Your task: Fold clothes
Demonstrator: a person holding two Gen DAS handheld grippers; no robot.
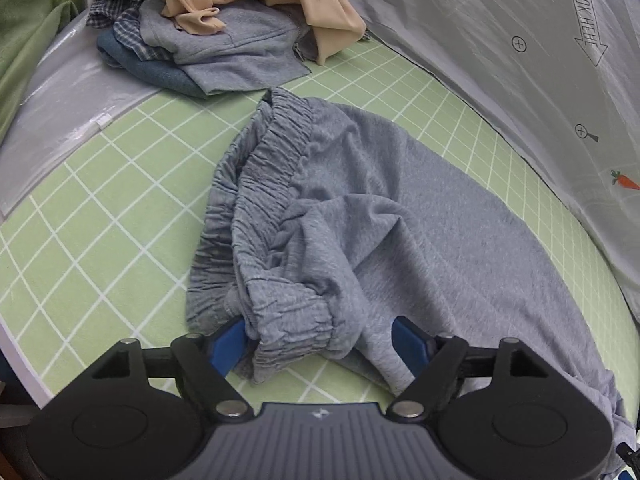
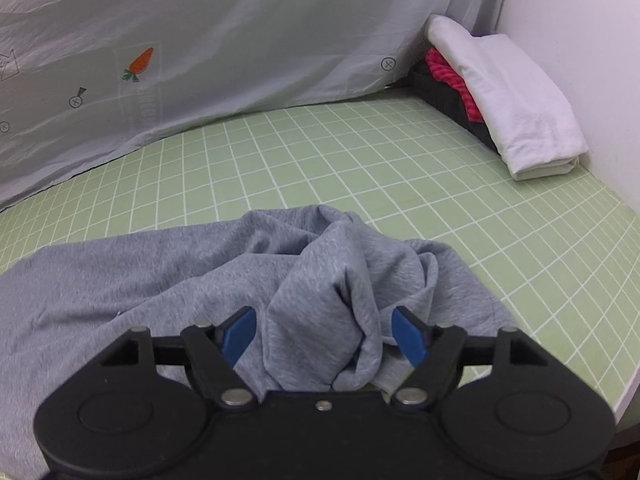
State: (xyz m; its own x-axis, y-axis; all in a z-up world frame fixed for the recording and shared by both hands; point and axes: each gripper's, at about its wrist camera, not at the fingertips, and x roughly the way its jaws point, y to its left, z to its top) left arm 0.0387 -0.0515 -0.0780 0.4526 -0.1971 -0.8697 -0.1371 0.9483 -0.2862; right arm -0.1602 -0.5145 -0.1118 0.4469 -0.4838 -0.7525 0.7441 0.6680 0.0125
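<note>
Grey sweatpants (image 1: 360, 208) lie crumpled on a green grid mat (image 1: 120, 208). Their elastic waistband (image 1: 272, 152) faces the left wrist view, and its near fold sits between the blue pads of my left gripper (image 1: 320, 340). That gripper is open, with the pads standing wide and not pressing the cloth. In the right wrist view the other end of the sweatpants (image 2: 160, 280) is bunched into a raised hump. The hump rises between the spread blue pads of my right gripper (image 2: 324, 336), which is open too.
A heap of unfolded clothes (image 1: 224, 32), beige, grey and checked, lies at the mat's far left. A folded stack (image 2: 500, 92), white over red and dark, rests against the wall at the far right. A grey sheet with a carrot print (image 2: 200, 40) hangs behind. The mat's edge (image 2: 624, 396) is near right.
</note>
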